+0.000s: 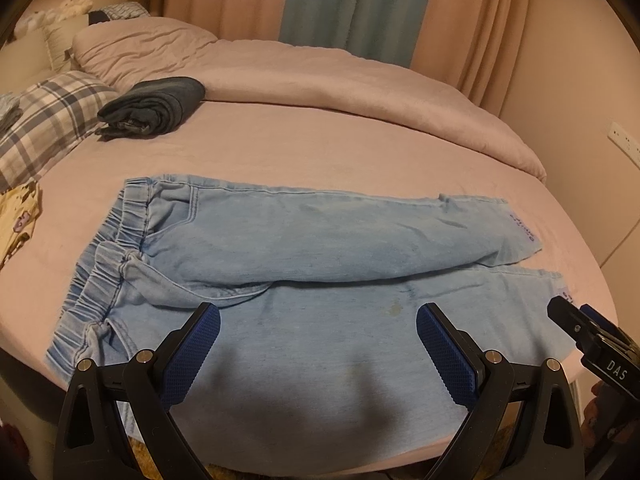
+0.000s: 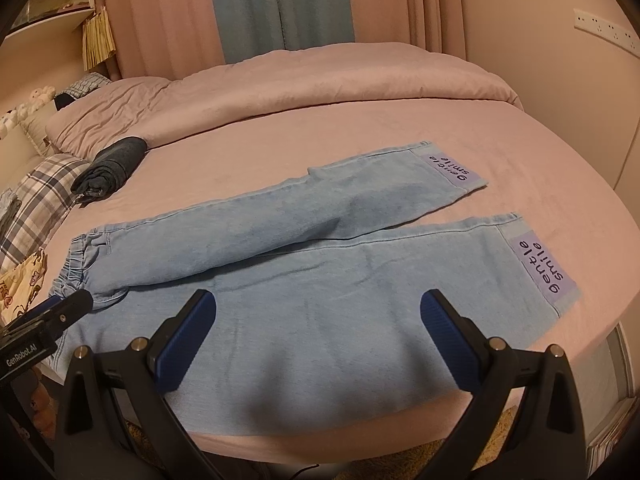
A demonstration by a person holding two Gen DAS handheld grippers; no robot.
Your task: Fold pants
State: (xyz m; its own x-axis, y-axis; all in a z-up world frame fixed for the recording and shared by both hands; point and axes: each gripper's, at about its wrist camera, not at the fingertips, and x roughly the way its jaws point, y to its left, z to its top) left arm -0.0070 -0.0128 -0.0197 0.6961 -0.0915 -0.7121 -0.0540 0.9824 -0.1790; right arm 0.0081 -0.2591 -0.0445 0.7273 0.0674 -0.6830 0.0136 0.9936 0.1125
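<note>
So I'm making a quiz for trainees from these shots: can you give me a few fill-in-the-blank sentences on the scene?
1. The light blue pants lie flat on a ____ bed sheet.
2. Each leg's hem patch reads "gentle ____".
3. Both the left gripper and the right gripper are ____.
4. Beside the plaid pillow lies a folded ____ garment.

Missing words: pink; smile; open; dark

Pants (image 1: 320,240) near edge: your left gripper (image 1: 318,344) hid it from you.
Yellow cloth (image 1: 18,224) left of the pants: the frame edge cut it off.
Cuff lettering (image 1: 524,228): too small for you to read in the left view.
</note>
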